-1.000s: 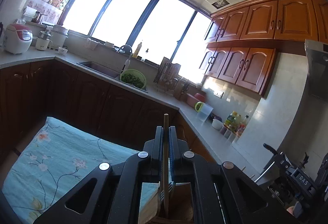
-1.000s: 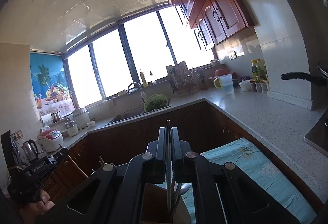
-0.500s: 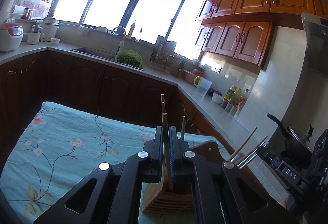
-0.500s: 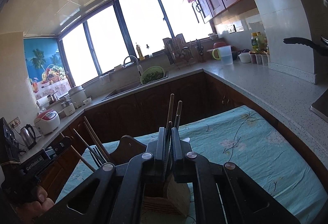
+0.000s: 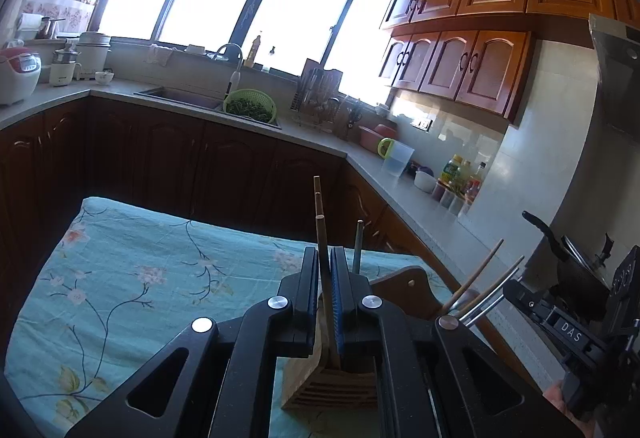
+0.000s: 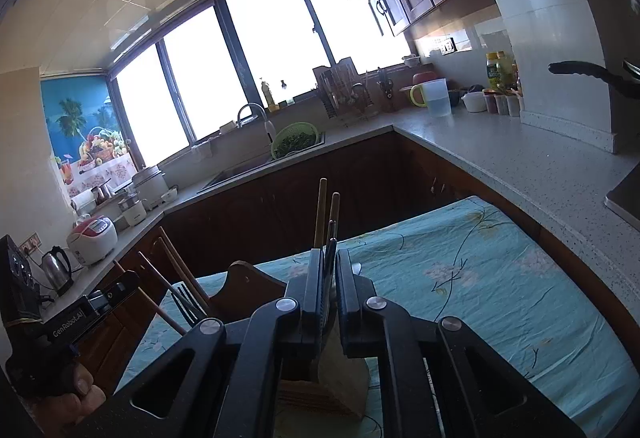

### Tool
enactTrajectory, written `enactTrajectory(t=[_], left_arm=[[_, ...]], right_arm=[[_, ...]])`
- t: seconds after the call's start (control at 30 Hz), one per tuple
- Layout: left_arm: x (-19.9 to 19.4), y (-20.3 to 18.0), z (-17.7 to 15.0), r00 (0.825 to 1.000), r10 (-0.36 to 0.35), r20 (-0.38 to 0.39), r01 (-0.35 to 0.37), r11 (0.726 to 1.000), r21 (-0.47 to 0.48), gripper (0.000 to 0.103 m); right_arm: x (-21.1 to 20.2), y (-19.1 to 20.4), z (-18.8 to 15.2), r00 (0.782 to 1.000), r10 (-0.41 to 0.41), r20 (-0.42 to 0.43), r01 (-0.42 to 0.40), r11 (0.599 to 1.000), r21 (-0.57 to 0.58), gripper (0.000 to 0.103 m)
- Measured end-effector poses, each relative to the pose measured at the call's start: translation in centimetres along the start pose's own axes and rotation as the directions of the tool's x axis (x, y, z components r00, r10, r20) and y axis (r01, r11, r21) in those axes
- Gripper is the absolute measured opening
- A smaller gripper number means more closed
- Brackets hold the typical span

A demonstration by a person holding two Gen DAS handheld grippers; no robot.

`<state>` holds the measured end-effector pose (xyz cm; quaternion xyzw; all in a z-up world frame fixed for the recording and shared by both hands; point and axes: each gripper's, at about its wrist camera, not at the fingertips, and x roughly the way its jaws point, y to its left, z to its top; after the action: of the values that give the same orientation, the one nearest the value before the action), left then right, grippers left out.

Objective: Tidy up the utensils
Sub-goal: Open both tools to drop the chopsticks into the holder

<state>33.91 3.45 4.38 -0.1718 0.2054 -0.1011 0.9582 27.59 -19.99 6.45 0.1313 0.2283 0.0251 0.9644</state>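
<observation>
A wooden chopstick [image 5: 321,238] is clamped between the nearly closed jaws of the left gripper [image 5: 325,270], standing almost upright with its lower end inside the wooden utensil holder [image 5: 332,386] at 6 o'clock below the fingers. Two more wooden sticks are seen just behind it toward 12 o'clock, and a metal handle [image 5: 358,246] rises at 1 o'clock beside the right finger. Further chopsticks [image 5: 478,284] lean out toward 3 o'clock, near the other handheld device.

In the right wrist view, a dark metal utensil [image 6: 331,238] is pinched by the right gripper [image 6: 329,278], its jaws drawn close around it, above the same holder [image 6: 340,386]. Two wooden handles [image 6: 320,209] stand behind it at 12 o'clock. A fork [image 6: 188,302] and slanted chopsticks are seen at 9 o'clock.

The holder is set on a teal floral cloth [image 5: 132,278], with the kitchen counter [image 6: 500,157] and green colander [image 5: 250,105] well beyond.
</observation>
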Motion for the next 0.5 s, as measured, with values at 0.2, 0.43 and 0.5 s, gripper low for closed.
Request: enactTrajectory(t=[0.2,0.43,0.5], left_arm=[[-0.8,0.4,0.2,1.000,0.020,-0.003,-0.020,0.999,-0.036,0.030],[-3.6,0.2,-0.6,0.999,0.045,0.013,-0.044,0.999,-0.022,0.056],[-4.5,0.2,-1.4,0.998,0.061,0.007,-0.061,0.998,-0.019,0.069]], right_arm=[[-0.6,-0.6,0.2,1.000,0.017,-0.008,-0.016,0.999,0.030,0.031],[-3.0,-1.2,0.0,0.999,0.036,0.027,-0.038,0.997,0.060,0.058],[-3.8,-1.3,-0.7,0.998,0.048,0.036,-0.050,0.997,0.061,0.073]])
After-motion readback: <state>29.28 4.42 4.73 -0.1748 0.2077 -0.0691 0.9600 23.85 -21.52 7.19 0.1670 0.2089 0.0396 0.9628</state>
